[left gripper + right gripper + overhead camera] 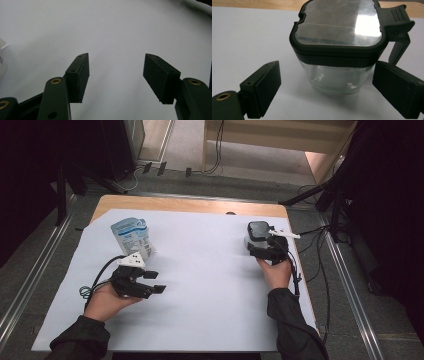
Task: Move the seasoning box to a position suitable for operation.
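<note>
right gripper (325, 82): jaws wide, flanking jar (337, 47) without touching, ready to grasp | left gripper (116, 75): wide, empty, waiting near pouch (131, 236)

Left hand (102, 301): near the sheet's (200, 285) front-left corner, palm up, dark sleeve behind | left gripper (156, 282): points toward the sheet's middle, jaws parted, nothing between | right hand (276, 271): by the sheet's right edge | right gripper (261, 251): points toward the far edge, jaws spread wide, pads (263, 86) pressing nothing.
</note>
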Motion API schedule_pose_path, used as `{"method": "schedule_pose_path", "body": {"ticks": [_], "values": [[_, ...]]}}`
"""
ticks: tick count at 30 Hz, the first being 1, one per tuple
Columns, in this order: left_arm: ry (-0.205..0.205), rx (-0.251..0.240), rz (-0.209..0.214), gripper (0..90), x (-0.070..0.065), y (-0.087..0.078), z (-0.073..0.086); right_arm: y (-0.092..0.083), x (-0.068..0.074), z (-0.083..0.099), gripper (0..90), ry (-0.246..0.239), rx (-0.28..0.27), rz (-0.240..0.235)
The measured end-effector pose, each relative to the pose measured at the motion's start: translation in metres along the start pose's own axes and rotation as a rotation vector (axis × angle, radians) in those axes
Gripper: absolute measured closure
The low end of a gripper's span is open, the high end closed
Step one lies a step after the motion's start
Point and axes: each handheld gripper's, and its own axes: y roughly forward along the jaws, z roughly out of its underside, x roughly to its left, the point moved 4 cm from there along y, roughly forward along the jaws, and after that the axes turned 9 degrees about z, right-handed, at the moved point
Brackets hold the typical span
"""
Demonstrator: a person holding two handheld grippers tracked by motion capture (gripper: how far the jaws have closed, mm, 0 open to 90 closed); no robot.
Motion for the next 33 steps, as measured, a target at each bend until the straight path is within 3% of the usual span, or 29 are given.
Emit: {"method": "schedule_pose_path", "body": {"ticks": [21, 24, 33], "values": [[-0.03, -0.015, -0.032, 37.7, -0.008, -0.002, 0.015, 0.037, 0.0, -0.01, 12.0, 0.017, 0.006, 0.063], [-0.035, -0.012, -0.033, 37.6, -0.007, -0.003, 0.016, 0.041, 0.0, -0.01, 11.0, 0.034, 0.009, 0.052], [-0.037, -0.018, -0.042, 37.2, -0.005, -0.005, 0.017, 0.039, 0.002, -0.011, 14.6, -0.007, -0.005, 0.083]]}}
